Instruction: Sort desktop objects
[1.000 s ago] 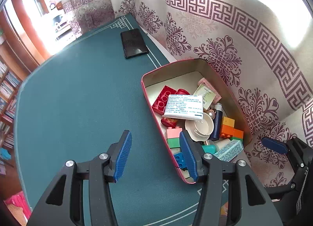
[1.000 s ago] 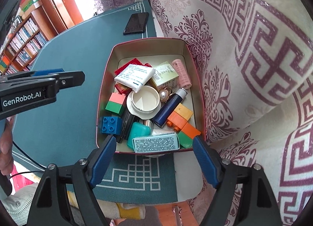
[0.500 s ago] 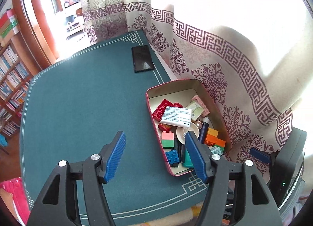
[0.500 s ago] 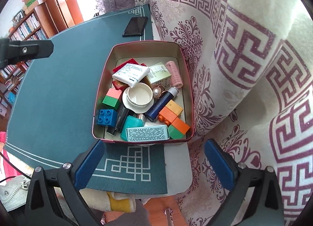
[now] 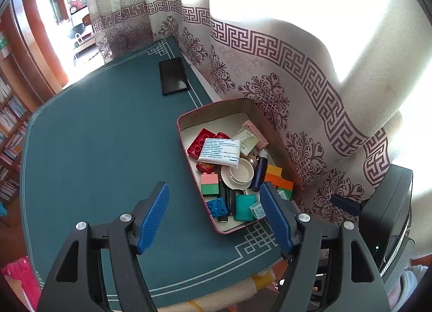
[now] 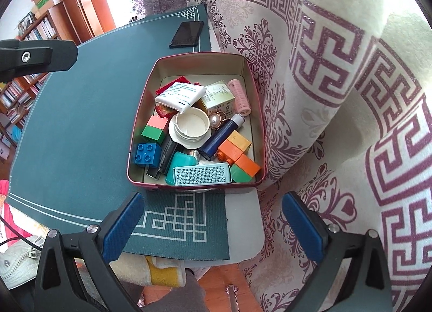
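Observation:
A red-rimmed tin box sits at the right edge of the green table, packed with toy bricks, a white packet, a white cup lid, a navy tube, a teal case and a patterned small box. My left gripper is open and empty, held above the table just left of the box's near end. My right gripper is open and empty, held above the table's near edge in front of the box. The left gripper's arm also shows in the right wrist view.
A black phone lies at the table's far edge. A patterned curtain hangs right beside the box. Bookshelves stand to the left. A yellow and white cloth hangs below the table's near edge.
Both grippers have pulled back and up from the box, so it looks smaller and farther. Both jaws stayed open. The objects in the box have not moved.

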